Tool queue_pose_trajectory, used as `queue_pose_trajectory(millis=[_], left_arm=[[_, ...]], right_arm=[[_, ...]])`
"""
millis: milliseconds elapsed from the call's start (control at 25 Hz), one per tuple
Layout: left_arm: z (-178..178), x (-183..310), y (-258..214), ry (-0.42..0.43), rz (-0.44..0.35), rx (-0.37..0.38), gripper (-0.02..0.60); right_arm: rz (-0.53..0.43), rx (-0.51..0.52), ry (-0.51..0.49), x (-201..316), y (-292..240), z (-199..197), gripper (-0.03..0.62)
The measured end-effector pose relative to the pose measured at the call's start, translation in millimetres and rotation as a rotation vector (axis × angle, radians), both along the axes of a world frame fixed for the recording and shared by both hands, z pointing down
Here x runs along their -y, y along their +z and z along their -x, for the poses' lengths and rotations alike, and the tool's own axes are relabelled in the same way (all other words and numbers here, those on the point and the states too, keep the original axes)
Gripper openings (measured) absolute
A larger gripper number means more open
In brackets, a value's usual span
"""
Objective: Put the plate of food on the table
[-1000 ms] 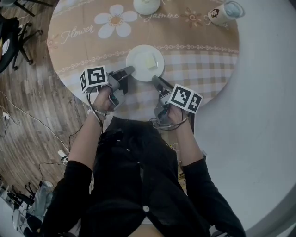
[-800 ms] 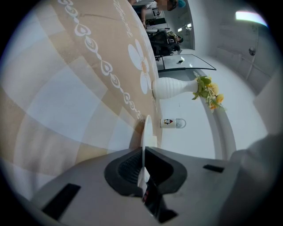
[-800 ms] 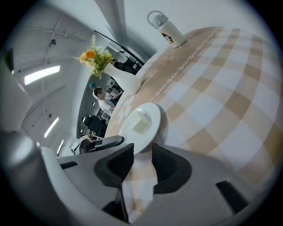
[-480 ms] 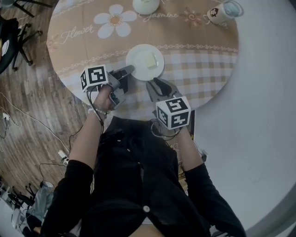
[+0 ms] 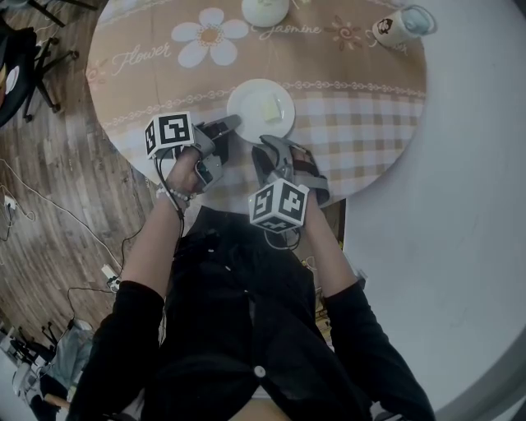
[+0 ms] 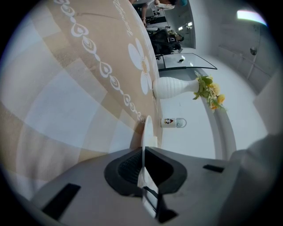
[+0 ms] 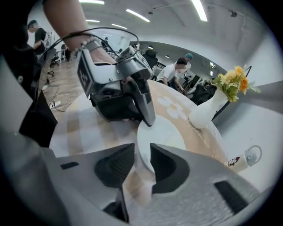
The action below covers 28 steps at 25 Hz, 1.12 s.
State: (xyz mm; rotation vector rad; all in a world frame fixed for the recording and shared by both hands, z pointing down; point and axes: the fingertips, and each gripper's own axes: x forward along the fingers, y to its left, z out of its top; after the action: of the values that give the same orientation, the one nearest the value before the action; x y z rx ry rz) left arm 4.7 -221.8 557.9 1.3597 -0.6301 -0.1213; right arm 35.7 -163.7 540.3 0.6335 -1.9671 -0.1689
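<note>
While the left tongs (image 5: 223,129) clamp the left rim of the plate (image 5: 249,100), which runs edge-on between the pads (image 6: 128,165), the right tongs (image 7: 142,161) stand with jaws apart and hold nothing. They sit just short of the plate's near rim. The plate appears to lie flat on the checked part of the worktop (image 5: 370,123), so the placement looks nearly complete.

Hazards from this state:
- If the left tongs draw back before they let go, the plate may drag towards the worktop's near edge.
- If the clamped rim is lifted, the plate may tilt and the food (image 5: 268,108) may slide off.
- The right tongs are close enough that a forward nudge could push the plate sideways against the left grip.

Containers:
- The plate carries one pale, squarish piece of food near its centre.
- The white vase (image 7: 208,110), well beyond the plate, holds yellow flowers (image 7: 232,84).
- The mug (image 5: 394,23) stands at the far right edge, and its contents cannot be made out.
</note>
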Motion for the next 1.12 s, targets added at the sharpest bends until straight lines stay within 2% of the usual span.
queue_pose_trajectory(millis=[80,200,360,600,920,1120], left_arm=[[-0.1,0.4,-0.2,0.005,-0.006,0.003,0.009],[-0.1,0.4,0.0,0.001,-0.006,0.001,0.009],[1.4,2.5,-3.1,-0.01,-0.017,-0.003,0.009],[4.9,5.7,-12.3,-0.029,-0.053,-0.024,0.009],[21.4,-12.9,-13.8,-0.027,-0.054,0.005,0.011],[35.2,-21.7,-21.5,-0.024,-0.089,0.035,0.011]], right_arm=[[-0.008,-0.035,-0.023,0.9,5.1,-1.0,0.095],[-0.031,-0.071,-0.059,1.1,9.5,-0.6,0.051],[-0.093,-0.119,-0.107,-0.7,8.7,2.3,0.031],[-0.098,-0.059,-0.086,3.1,7.2,6.9,0.029],[-0.064,-0.043,-0.074,6.7,16.1,12.4,0.029],[-0.022,0.026,-0.003,8.1,19.2,13.3,0.023]])
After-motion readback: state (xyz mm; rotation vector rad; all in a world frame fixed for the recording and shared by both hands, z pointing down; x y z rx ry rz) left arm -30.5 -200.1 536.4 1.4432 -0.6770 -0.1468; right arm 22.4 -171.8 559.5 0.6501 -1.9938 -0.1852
